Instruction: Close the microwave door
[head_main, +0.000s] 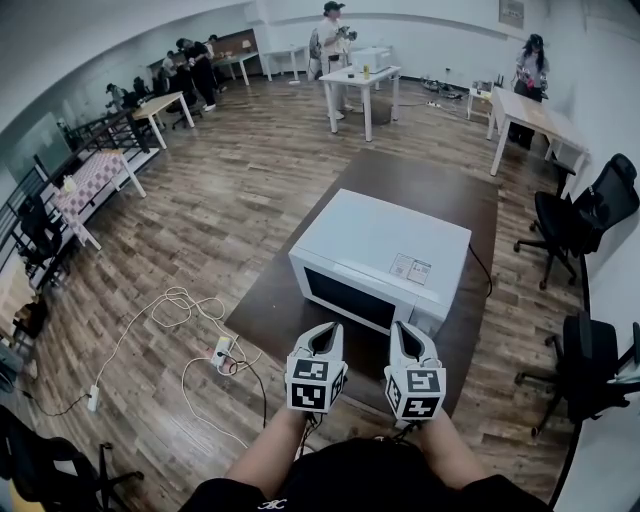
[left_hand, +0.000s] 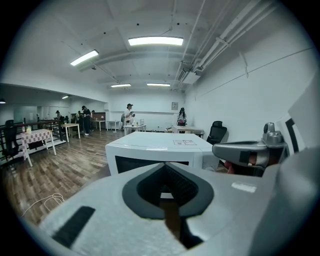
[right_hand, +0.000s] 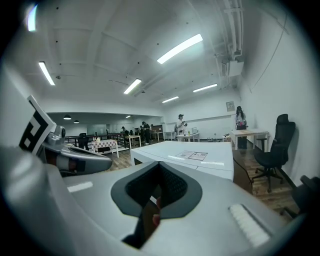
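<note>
A white microwave (head_main: 385, 245) sits on a dark brown table (head_main: 420, 185). Its dark-windowed door (head_main: 350, 296) faces me and lies flush with the front. My left gripper (head_main: 328, 330) and right gripper (head_main: 400, 330) hang side by side just in front of the door, apart from it. Both are shut with nothing between their fingers. In the left gripper view the shut left gripper (left_hand: 164, 166) points at the microwave (left_hand: 160, 150), with the right gripper's body to its right. In the right gripper view the shut right gripper (right_hand: 160, 165) points along the microwave's top (right_hand: 200, 155).
A power strip with white cables (head_main: 222, 352) lies on the wooden floor at the left. Two black office chairs (head_main: 585, 215) (head_main: 590, 365) stand at the right. White tables (head_main: 360, 80) and several people are at the far end of the room.
</note>
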